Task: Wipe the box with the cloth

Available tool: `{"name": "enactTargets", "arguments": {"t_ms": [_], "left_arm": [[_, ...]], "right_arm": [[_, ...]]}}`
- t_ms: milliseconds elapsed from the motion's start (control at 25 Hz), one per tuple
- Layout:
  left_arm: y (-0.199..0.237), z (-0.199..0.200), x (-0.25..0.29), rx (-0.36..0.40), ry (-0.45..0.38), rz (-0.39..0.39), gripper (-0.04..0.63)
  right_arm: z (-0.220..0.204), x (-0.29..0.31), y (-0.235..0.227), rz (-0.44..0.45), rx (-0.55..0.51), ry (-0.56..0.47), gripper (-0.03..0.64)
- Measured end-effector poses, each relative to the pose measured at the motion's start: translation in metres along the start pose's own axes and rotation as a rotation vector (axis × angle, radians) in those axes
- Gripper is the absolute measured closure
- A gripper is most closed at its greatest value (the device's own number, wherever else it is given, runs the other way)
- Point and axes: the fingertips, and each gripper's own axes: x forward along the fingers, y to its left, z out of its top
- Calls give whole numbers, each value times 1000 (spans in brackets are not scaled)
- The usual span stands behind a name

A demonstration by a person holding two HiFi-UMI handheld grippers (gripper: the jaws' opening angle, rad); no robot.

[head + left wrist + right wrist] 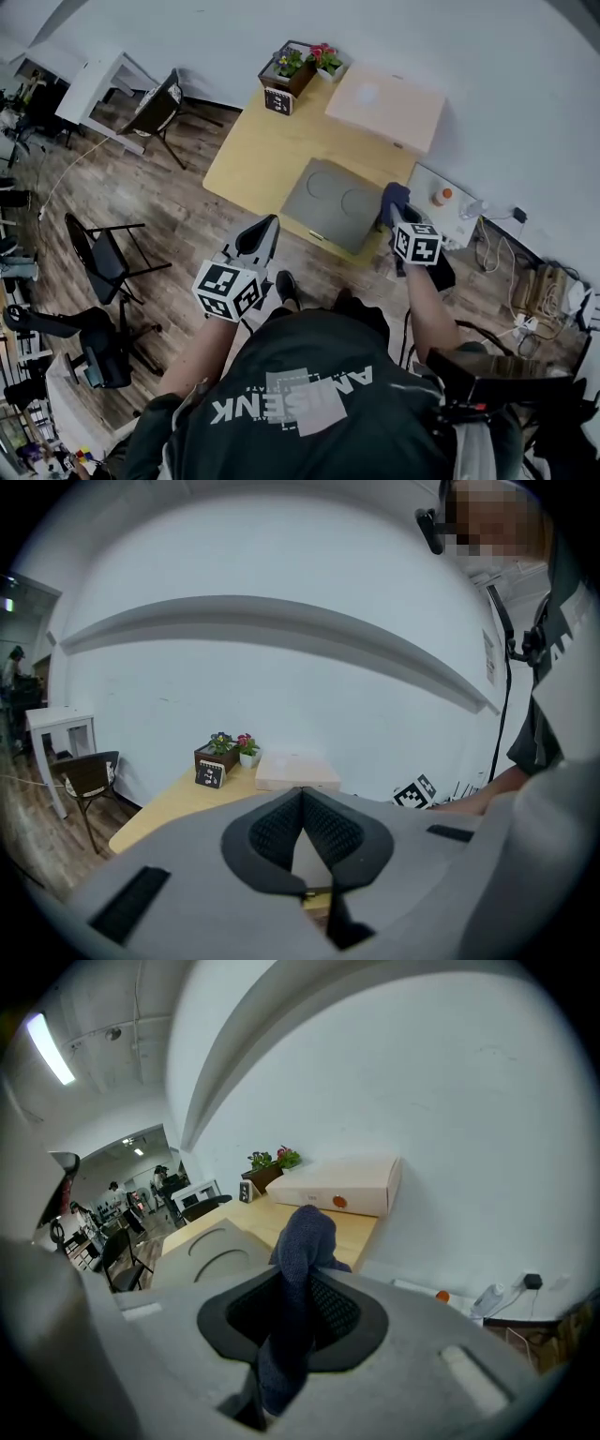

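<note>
**Cloth being gripped, box not being touched yet**

The wooden table [246,150] is being taken as the reference here. A grey panel [336,203] is lying at its near edge. The beige box [386,105] is sitting at its far right corner, and a flower planter [289,70] at its far left.

The left gripper [301,803] is being held just off the table's near edge, jaws pressed together on nothing. The right gripper [300,1288] is being held over the table's near right corner, clamped on the dark blue cloth [298,1241].

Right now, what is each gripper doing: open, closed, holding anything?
Left gripper: closed, fingers together, nothing between them.
Right gripper: closed on the dark blue cloth.
</note>
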Motion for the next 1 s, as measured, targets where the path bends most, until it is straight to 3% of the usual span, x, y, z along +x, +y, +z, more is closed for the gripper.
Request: {"name": "enactTargets", "arguments": {"t_ms": [400,1000], "left_arm": [[7,-7,7,-3,19,12,595],[36,-9,8,3,16,-117,595]], "right_arm": [[-27,24,4,9,28,45,548],[-51,15,26,-39,66,89,548]]}}
